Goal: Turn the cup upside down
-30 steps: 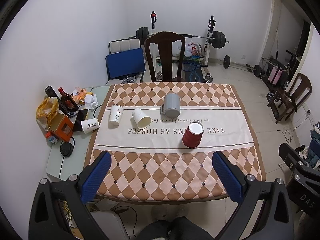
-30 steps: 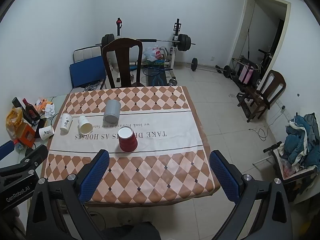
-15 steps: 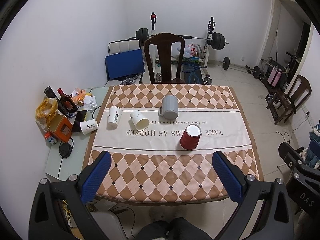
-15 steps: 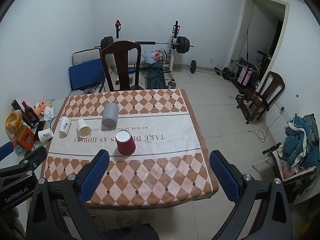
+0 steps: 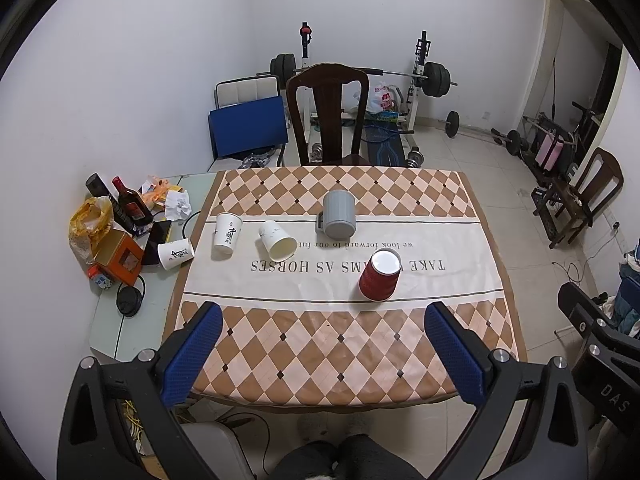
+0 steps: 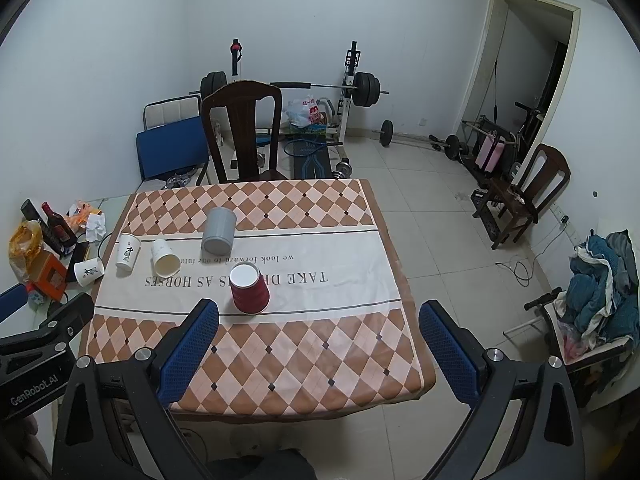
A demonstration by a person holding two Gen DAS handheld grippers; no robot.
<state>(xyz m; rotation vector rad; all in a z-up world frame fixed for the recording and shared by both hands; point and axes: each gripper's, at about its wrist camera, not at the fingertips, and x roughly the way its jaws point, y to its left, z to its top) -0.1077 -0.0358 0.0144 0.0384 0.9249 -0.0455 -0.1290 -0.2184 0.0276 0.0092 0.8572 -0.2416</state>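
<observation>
The bench (image 5: 280, 344), covered in a cloth of brown and peach diamonds with a white lettered band across its middle, filled the centre of both views. One dark wooden chair (image 5: 327, 112) stood at its far edge, and a second (image 6: 536, 184) stood against the wall on the right. A low side table (image 5: 108, 320) touched the bench's left edge, crowded with two dark bottles, an orange box and crumpled paper.

The left gripper (image 5: 324, 354) hung above the near edge of the bench, its jaws spread wide and holding nothing. The right gripper (image 6: 318, 350) hovered likewise, jaws fully apart and empty.

Five cups were in view. One grey cup (image 5: 339, 216) sat upside down just behind the white band. One red cup (image 5: 379, 275) stood on the white band with its white base up and its wide mouth down, tilted slightly; it lay well ahead of both pairs of jaws, apart from them, right of centre in the left view and left of centre in the right view (image 6: 249, 288). Three white paper cups lay to the left: one upright (image 5: 227, 234), one on its side (image 5: 277, 241), one tipped over on the side table (image 5: 176, 254).
</observation>
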